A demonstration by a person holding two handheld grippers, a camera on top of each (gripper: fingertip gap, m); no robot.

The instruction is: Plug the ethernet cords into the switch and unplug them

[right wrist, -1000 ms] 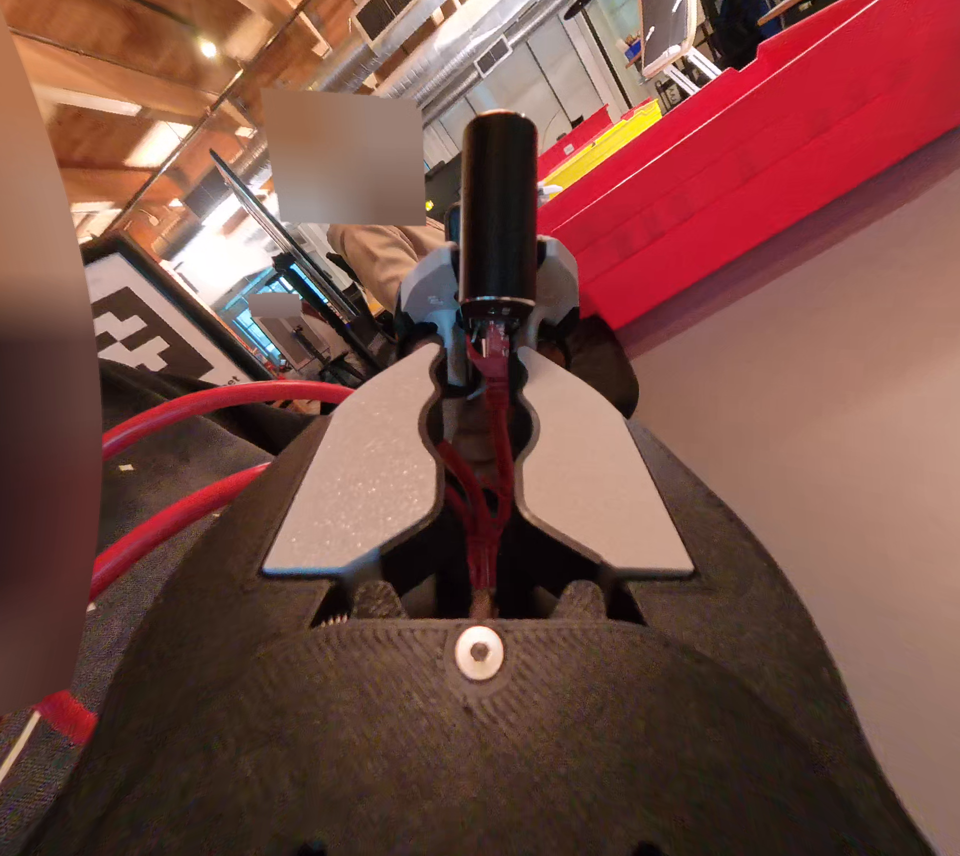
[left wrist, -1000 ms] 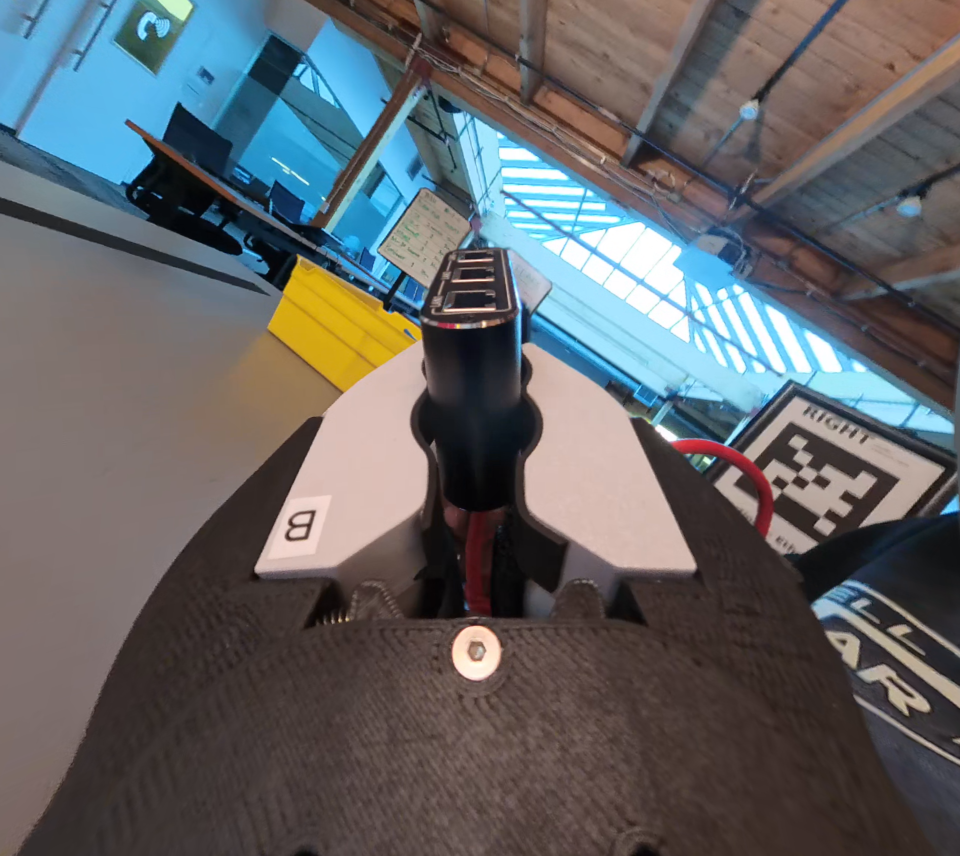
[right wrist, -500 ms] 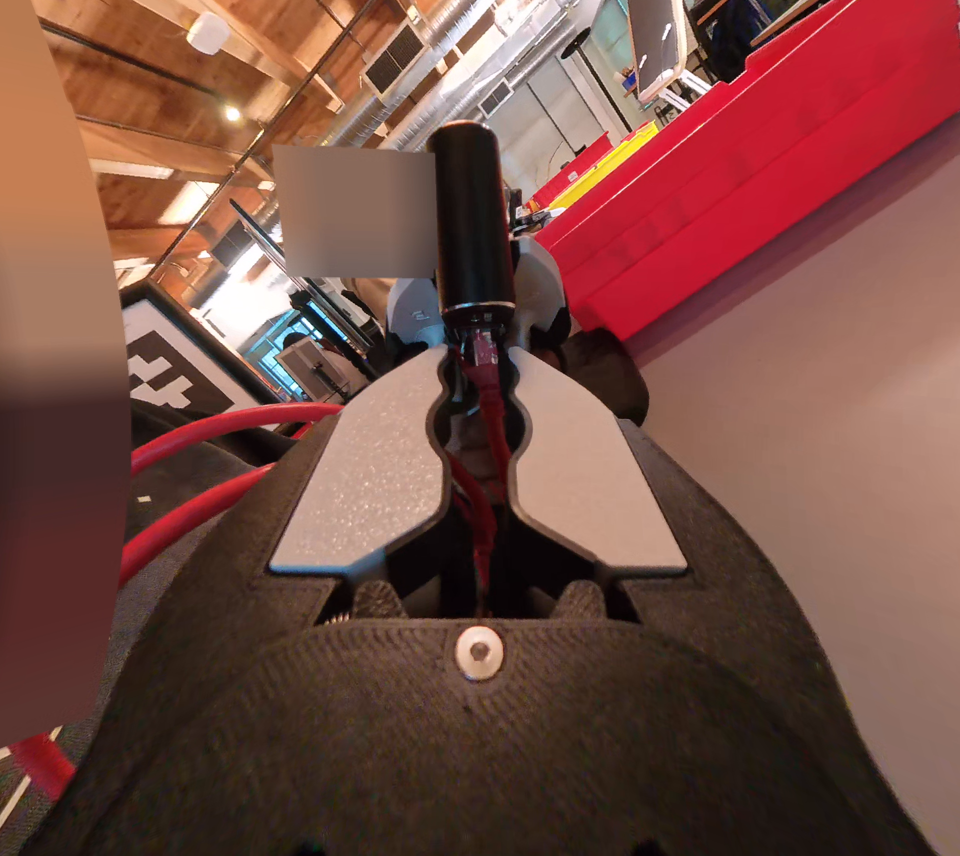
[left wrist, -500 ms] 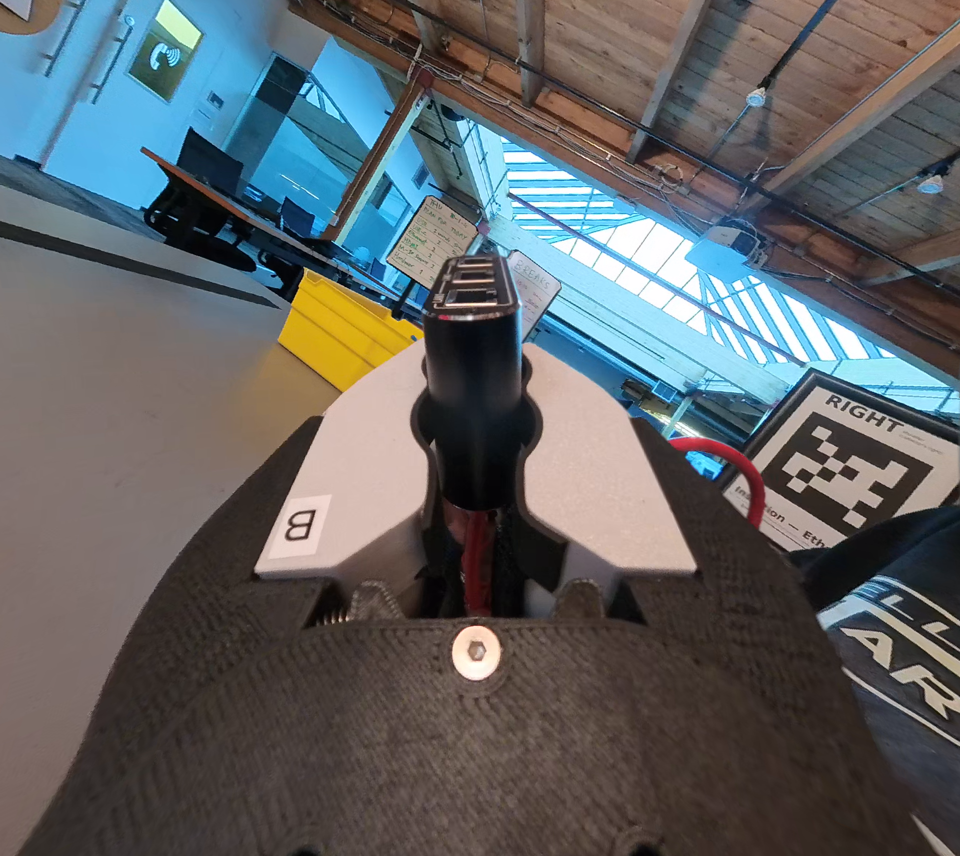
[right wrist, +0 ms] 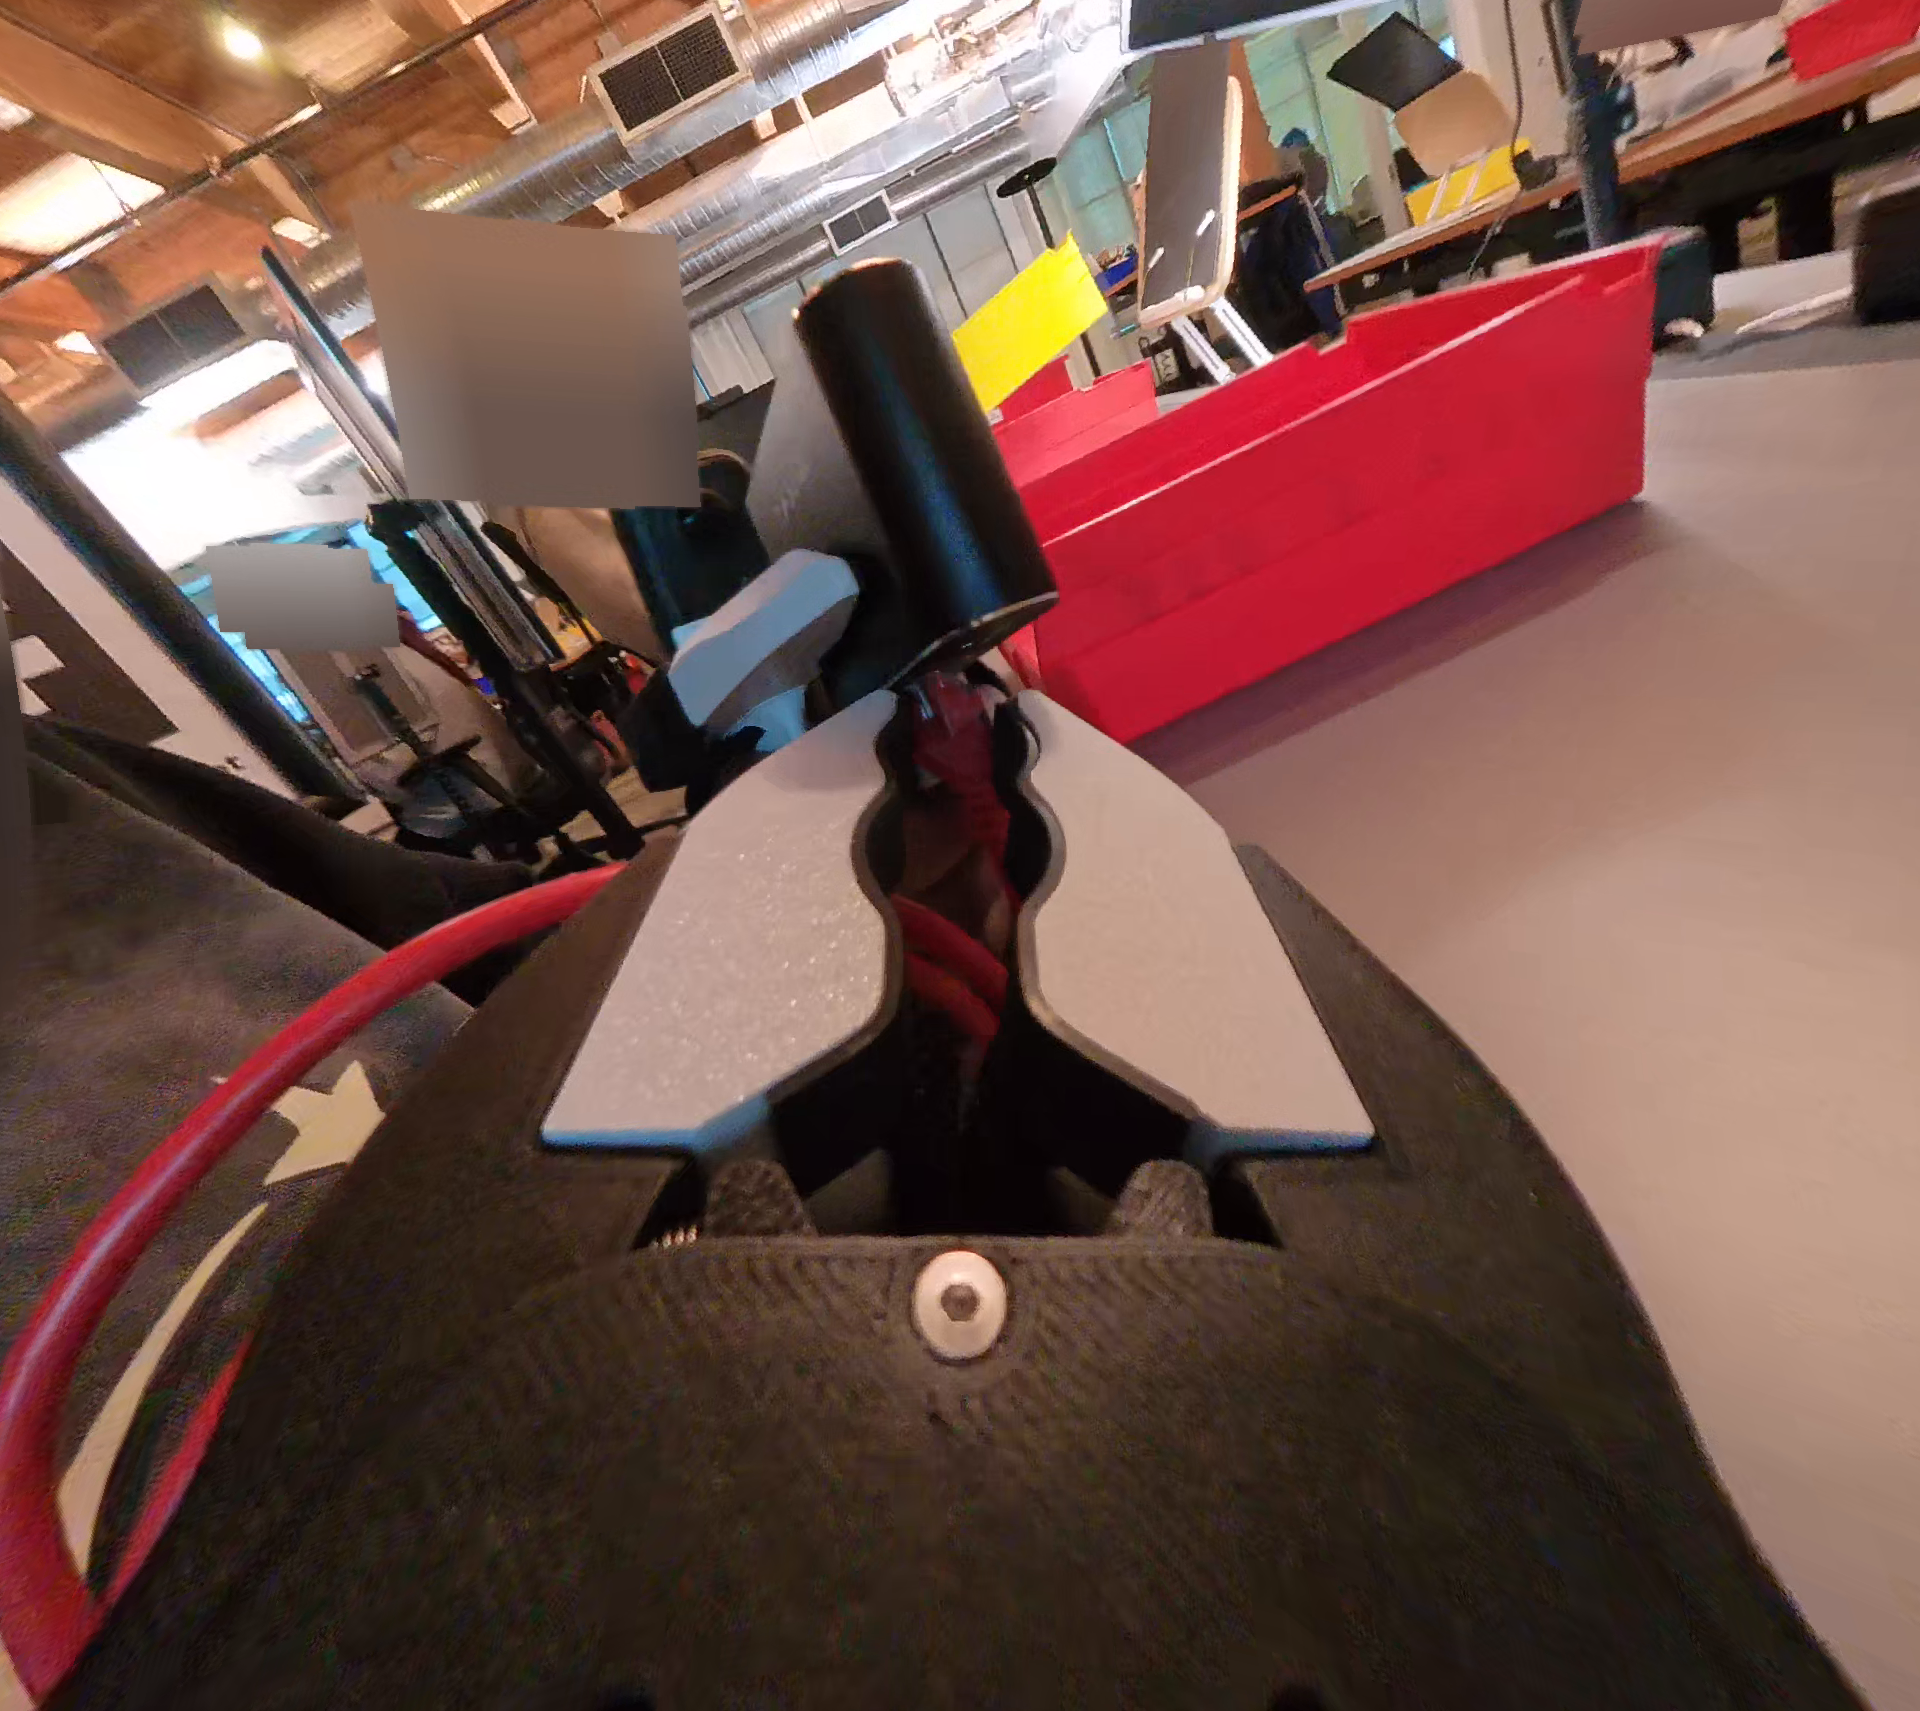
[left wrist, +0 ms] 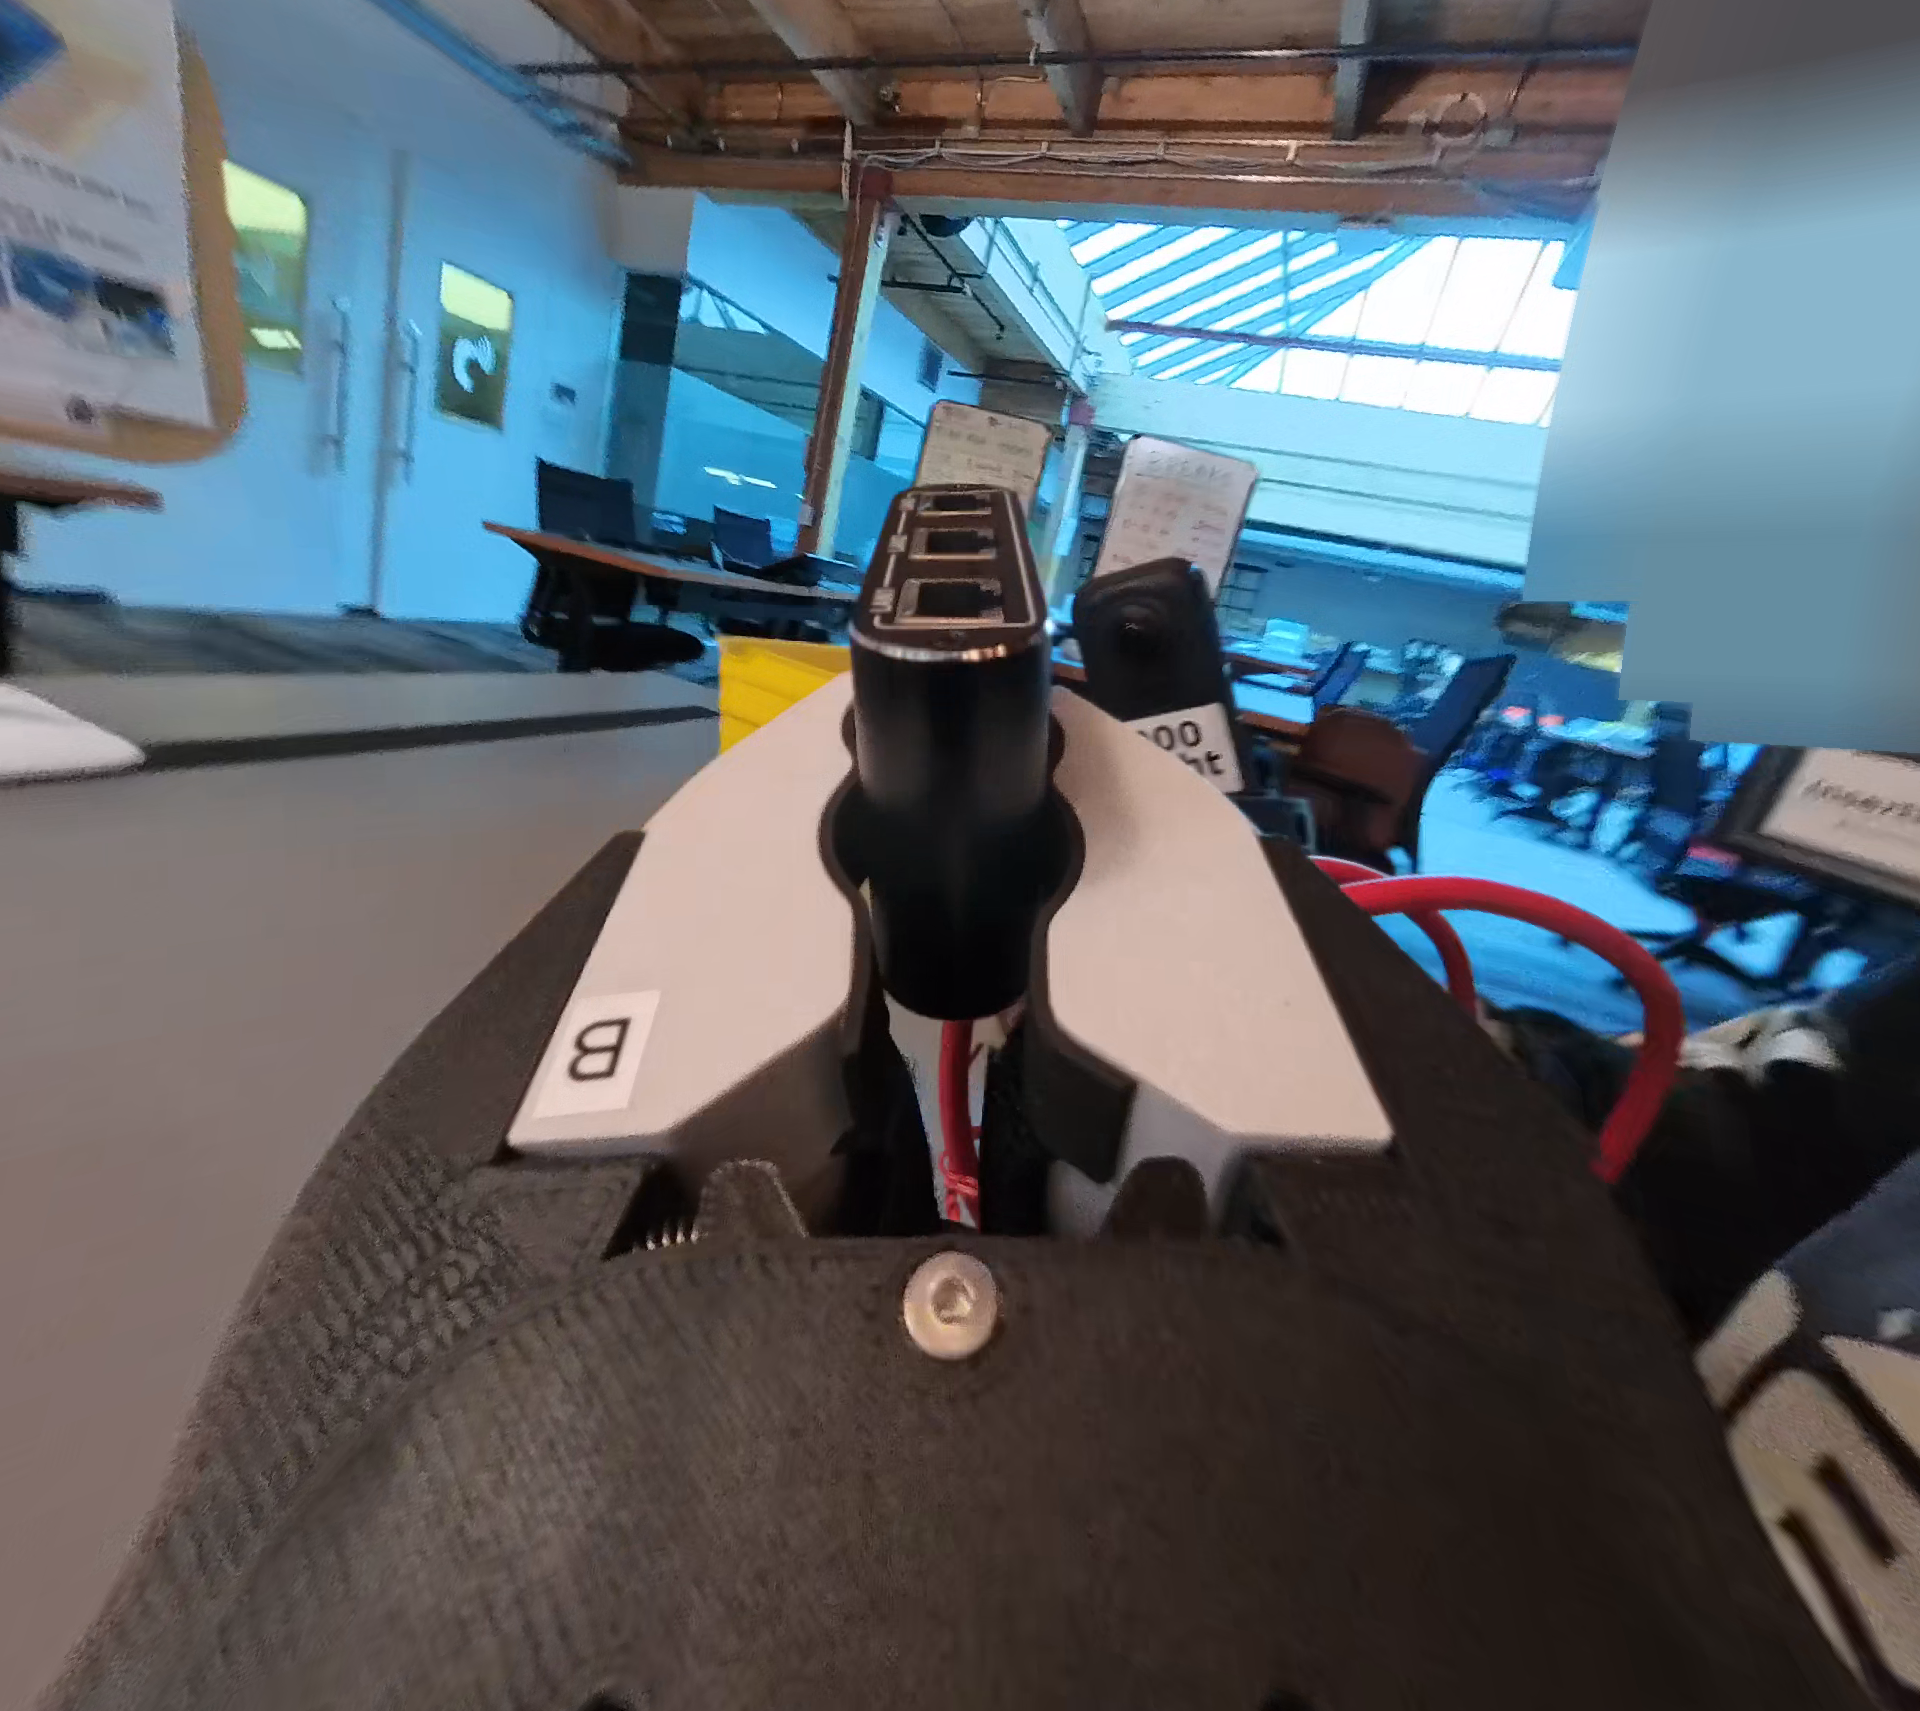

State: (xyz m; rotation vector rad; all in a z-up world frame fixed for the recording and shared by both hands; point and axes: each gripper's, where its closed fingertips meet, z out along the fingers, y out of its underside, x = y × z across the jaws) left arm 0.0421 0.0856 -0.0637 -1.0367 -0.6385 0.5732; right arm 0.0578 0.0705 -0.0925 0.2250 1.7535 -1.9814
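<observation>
The red bin (right wrist: 1340,508) sits on the grey table (right wrist: 1621,830) at about two o'clock from the right gripper (right wrist: 961,788); its rim hides whatever lies inside, so I cannot tell its contents. A second red bin shows just behind it, near twelve o'clock, equally unreadable. In the left wrist view a yellow bin (left wrist: 764,685) peeks out at eleven o'clock behind the left gripper (left wrist: 951,840), only its outer wall visible.

The left gripper's pale fingers (left wrist: 727,934) are pressed in against the black switch (left wrist: 951,788), which stands upright between them with its end face up — three ports show there, all vacant. A red ethernet cord (left wrist: 961,1100) runs down from the switch's underside into the gap between the fingers, and another red loop arcs at three o'clock.

The right wrist view shows what the left cannot: the switch's (right wrist: 925,487) plain rounded side, tilted toward eleven o'clock, and the red plug (right wrist: 951,711) seated in its lower end. The right gripper's fingers (right wrist: 758,944) are drawn close around the cord (right wrist: 961,851) just below that plug, pinching it. The left gripper's fingers appear beyond at ten o'clock, clasping the switch. A red cord loop (right wrist: 208,1111) sweeps round at eight o'clock.

Only the left view shows the port face — and the right gripper's black camera housing (left wrist: 1148,653) at one o'clock.
</observation>
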